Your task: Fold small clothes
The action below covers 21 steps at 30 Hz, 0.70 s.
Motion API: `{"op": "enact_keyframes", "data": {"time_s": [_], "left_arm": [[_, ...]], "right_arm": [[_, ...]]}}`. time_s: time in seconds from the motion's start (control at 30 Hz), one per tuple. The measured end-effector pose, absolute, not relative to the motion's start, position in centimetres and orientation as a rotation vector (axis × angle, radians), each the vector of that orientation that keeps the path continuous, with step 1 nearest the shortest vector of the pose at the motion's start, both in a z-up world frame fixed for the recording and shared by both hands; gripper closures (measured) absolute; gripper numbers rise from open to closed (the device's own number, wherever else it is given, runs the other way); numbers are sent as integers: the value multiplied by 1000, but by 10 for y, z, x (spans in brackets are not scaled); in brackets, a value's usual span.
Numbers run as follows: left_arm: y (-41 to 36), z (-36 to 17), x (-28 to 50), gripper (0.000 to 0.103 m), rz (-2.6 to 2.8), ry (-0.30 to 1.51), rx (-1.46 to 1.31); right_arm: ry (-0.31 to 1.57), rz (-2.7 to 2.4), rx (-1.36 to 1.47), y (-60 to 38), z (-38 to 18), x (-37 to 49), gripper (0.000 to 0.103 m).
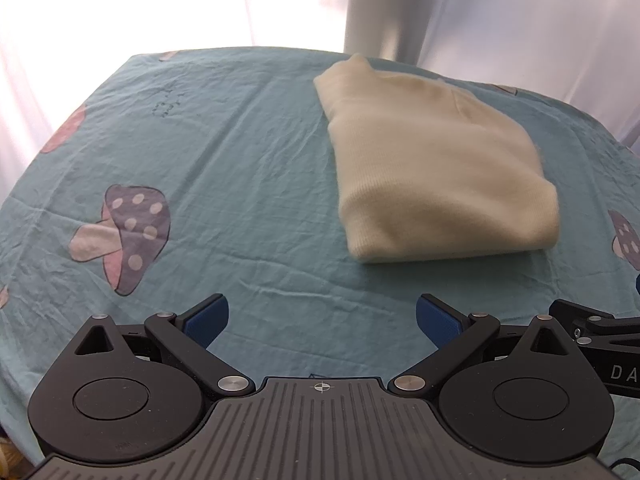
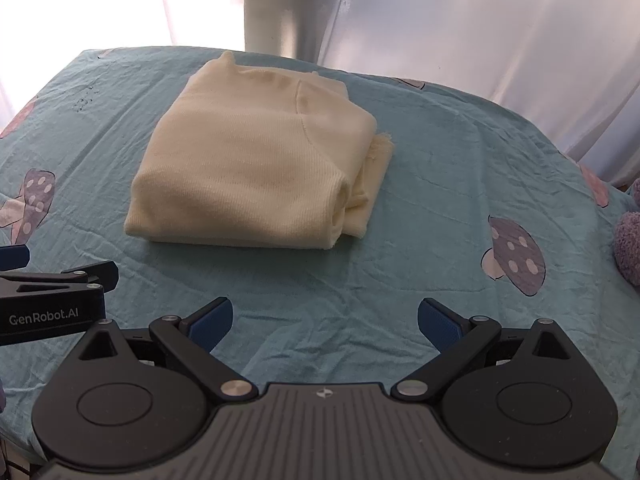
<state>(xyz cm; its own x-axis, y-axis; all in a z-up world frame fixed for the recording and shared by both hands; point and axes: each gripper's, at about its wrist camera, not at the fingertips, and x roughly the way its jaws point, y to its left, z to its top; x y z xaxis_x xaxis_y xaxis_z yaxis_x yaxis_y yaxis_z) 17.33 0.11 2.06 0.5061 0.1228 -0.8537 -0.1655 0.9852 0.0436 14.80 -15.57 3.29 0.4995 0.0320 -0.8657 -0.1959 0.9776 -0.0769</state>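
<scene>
1. Between my fingertips nothing is held: the left gripper (image 1: 322,320) has its blue pads (image 1: 210,320) spread wide over bare cloth, and the right gripper (image 2: 325,322) stands the same, released, with its pads (image 2: 438,326) apart.
2. Ahead of both grippers, on the teal mushroom-print sheet (image 1: 224,152), lies the cream knit garment (image 2: 256,172), resting flat and well apart from either set of fingers.
3. Progress, as I judge it: the garment is already a compact, roughly rectangular packet of several layers, so its folding looks done or nearly done. What may remain is tidying the loose edge and setting the packet aside.
4. The right wrist view alone shows the packet's right end, where layers are stacked and a frayed strip (image 2: 376,168) pokes out past the top fold. It also shows a fuzzy purple item (image 2: 628,244) at the sheet's right edge, possibly the next piece; I cannot tell what it is.
5. The left wrist view alone shows the garment's (image 1: 432,160) smooth, closed left side, slightly blurred, and the wide bare stretch of sheet to its left.
</scene>
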Motion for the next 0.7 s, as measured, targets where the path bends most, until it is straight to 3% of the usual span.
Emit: {"op": "enact_keyframes", "data": {"time_s": [0.7], "left_arm": [[1, 21, 174, 1, 165, 1032, -33]], "right_arm": [[1038, 122, -176, -155, 34, 148, 4]]}}
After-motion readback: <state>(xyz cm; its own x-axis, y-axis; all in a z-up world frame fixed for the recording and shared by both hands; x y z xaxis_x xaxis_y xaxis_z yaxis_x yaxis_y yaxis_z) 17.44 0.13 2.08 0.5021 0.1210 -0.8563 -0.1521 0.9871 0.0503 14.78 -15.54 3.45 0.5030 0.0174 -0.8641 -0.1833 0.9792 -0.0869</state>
